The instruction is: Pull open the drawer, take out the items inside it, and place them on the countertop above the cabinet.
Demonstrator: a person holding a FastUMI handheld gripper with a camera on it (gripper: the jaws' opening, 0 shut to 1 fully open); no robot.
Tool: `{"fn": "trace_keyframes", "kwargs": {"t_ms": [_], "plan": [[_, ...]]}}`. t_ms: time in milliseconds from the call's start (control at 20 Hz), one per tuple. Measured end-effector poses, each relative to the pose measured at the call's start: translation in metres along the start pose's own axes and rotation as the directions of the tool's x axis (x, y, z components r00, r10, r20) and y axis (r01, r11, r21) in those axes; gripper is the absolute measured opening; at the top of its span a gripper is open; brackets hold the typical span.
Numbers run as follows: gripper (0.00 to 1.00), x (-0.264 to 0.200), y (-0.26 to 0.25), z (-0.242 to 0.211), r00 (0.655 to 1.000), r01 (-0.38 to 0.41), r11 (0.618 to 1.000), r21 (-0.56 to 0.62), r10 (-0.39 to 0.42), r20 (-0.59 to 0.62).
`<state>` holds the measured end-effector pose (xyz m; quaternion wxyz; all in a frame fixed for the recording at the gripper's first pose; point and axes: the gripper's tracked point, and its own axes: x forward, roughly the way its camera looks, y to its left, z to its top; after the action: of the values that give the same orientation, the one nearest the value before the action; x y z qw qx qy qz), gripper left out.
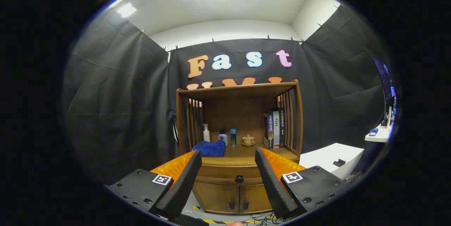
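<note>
A wooden cabinet [243, 127] stands ahead against the booth wall. Its drawer [225, 176] with a dark round knob [239, 179] sits shut just under the countertop [243, 157], seen between my fingers and well beyond them. My gripper [228, 152] is open, with nothing between its fingers, some way back from the cabinet. On the countertop lie a blue cloth [210, 148], a white pump bottle [206, 132], a blue-capped white bottle [222, 137], a teal bottle [233, 136] and a small lidded cup [248, 140]. The drawer's inside is hidden.
Several upright books [275, 128] stand at the countertop's right end. Two lower doors [232, 198] with dark handles sit below the drawer. A white table [333, 159] stands right of the cabinet, with a screen [385, 78] beyond. Cables and striped tape [246, 221] lie on the floor.
</note>
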<state>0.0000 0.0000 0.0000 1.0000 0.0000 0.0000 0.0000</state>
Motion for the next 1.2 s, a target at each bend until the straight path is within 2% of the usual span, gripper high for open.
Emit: {"fn": "trace_keyframes", "kwargs": {"t_ms": [1200], "plan": [[0.98,0.0015,0.0021,-0.0020,1.000,0.003,1.000,-0.002,-0.003,0.004]]}}
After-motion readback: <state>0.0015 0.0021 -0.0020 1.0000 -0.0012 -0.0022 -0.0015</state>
